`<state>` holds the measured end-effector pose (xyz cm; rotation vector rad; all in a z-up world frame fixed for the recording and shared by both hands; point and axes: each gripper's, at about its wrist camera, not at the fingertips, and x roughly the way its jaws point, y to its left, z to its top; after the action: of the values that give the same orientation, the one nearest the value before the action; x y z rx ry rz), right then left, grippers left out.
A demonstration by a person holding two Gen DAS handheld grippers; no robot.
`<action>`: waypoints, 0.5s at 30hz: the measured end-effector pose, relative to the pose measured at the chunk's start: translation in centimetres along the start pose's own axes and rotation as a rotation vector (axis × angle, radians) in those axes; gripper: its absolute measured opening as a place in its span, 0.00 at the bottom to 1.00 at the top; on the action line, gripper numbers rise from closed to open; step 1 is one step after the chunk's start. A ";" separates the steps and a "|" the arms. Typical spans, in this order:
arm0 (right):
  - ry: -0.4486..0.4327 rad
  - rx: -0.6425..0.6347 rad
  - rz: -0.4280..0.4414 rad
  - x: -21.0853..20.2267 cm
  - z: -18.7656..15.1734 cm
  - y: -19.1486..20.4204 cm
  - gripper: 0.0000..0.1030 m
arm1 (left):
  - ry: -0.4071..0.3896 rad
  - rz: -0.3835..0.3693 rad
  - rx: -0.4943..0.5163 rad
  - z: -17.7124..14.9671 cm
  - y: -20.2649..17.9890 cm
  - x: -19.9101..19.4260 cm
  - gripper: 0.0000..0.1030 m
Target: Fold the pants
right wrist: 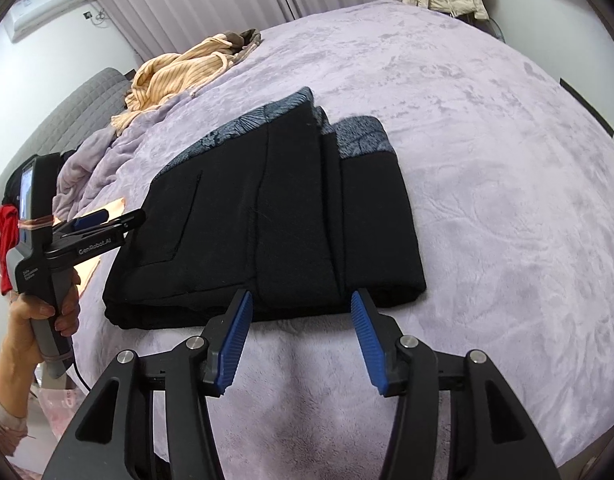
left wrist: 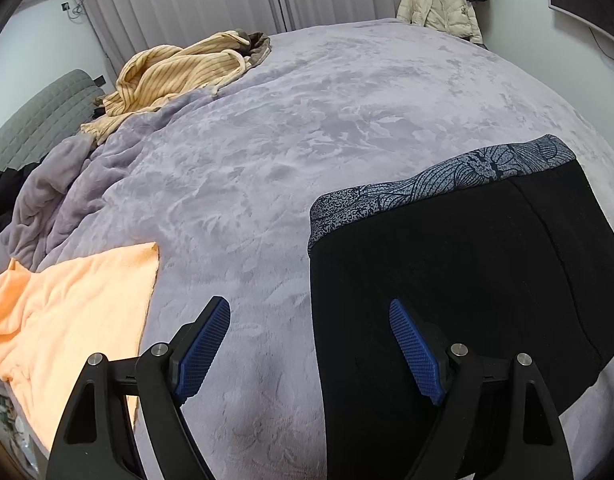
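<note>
The black pants [right wrist: 267,224] with a grey-blue patterned waistband [right wrist: 359,138] lie folded in a flat stack on the lilac bed cover [right wrist: 487,200]. In the left wrist view the pants [left wrist: 447,280] fill the lower right. My left gripper [left wrist: 309,312] is open and empty above the pants' left edge; it also shows in the right wrist view [right wrist: 111,218], held by a hand beside the stack. My right gripper [right wrist: 301,300] is open and empty just before the stack's near edge.
A yellow striped garment [left wrist: 179,76] lies bunched at the bed's far left. An orange towel [left wrist: 67,312] lies at the near left. A cream jacket [left wrist: 439,4] hangs beyond the bed's far end. A grey headboard [left wrist: 39,120] and curtains stand behind.
</note>
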<state>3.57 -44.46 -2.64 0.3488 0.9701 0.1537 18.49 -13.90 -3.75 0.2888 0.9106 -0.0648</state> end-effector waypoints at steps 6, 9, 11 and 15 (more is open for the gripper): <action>-0.015 0.062 0.039 -0.3 -0.1 -2.2 0.54 | 0.082 -0.278 -0.119 -1.0 2.6 0.3 0.81; -0.024 0.101 0.090 -0.5 0.2 -3.5 0.54 | 0.101 -0.380 -0.170 -1.7 3.7 0.8 0.81; -0.021 0.128 0.120 -0.3 0.4 -4.2 0.54 | 0.115 -0.395 -0.160 -2.3 3.8 1.2 0.81; -0.007 0.165 0.145 0.4 0.6 -5.0 0.54 | 0.121 -0.444 -0.163 -3.1 3.5 1.6 0.81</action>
<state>4.15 -49.10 -4.43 0.5719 0.9528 0.2046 17.69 -9.63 -6.04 -0.0661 1.0815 -0.3838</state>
